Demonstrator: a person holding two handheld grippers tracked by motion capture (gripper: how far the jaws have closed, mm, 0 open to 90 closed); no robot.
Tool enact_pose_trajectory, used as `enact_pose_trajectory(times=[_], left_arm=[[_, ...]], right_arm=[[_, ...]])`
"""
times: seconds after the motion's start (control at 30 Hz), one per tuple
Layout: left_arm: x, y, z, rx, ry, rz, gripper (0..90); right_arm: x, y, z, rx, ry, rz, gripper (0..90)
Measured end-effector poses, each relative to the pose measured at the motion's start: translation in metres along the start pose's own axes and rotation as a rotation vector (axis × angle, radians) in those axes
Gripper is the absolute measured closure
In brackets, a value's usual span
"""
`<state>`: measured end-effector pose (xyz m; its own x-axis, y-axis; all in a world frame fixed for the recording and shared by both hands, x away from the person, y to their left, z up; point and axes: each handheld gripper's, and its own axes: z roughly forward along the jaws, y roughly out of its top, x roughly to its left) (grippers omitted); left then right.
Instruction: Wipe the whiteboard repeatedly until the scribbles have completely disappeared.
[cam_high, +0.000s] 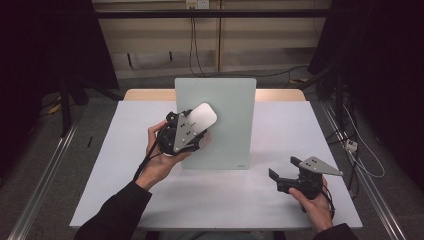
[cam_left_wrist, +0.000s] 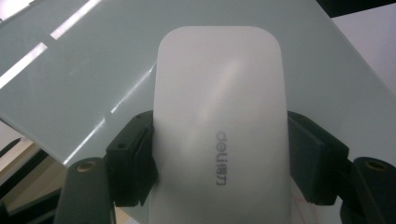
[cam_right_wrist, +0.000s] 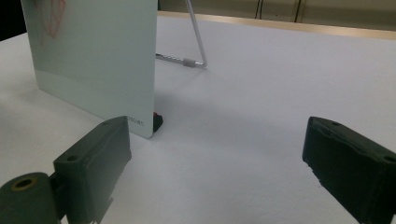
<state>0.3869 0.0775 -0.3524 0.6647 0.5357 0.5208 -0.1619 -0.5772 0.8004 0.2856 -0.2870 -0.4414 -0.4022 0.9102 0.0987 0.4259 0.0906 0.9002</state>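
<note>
Against the upright glass board (cam_high: 225, 107), left gripper (cam_high: 192, 127) clamps a white board eraser (cam_left_wrist: 219, 126) flat on its face. Right gripper (cam_high: 282, 176) sits low over the table (cam_high: 280, 130), jaws wide, holding nothing, near the board's corner.

Left tongs (cam_high: 199, 126) clamped and raised, right tongs (cam_high: 282, 172) spread wide, low

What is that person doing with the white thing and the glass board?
A person holds a gripper in each hand. The left gripper is shut on a white eraser, held up against the frosted glass board standing on the table. Red marks show on the board. The right gripper waits open nearby.
</note>
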Motion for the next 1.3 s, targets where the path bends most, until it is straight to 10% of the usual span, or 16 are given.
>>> enact_pose_trajectory(times=[0.37, 1.0, 1.3], left_arm=[[-0.002, -0.001, 0.000, 0.017, -0.033, 0.001, 31.1], [0.052, 0.030, -0.007, -0.019, 0.069, -0.024, 31.1], [0.042, 0.027, -0.003, -0.012, 0.078, 0.012, 31.1]], right_arm=[[0.000, 0.000, 0.000, 0.000, 0.000, 0.001, 7.7], [0.000, 0.000, 0.000, -0.001, 0.001, 0.001, 7.7], [0.000, 0.000, 0.000, -0.003, 0.001, 0.001, 7.7]])
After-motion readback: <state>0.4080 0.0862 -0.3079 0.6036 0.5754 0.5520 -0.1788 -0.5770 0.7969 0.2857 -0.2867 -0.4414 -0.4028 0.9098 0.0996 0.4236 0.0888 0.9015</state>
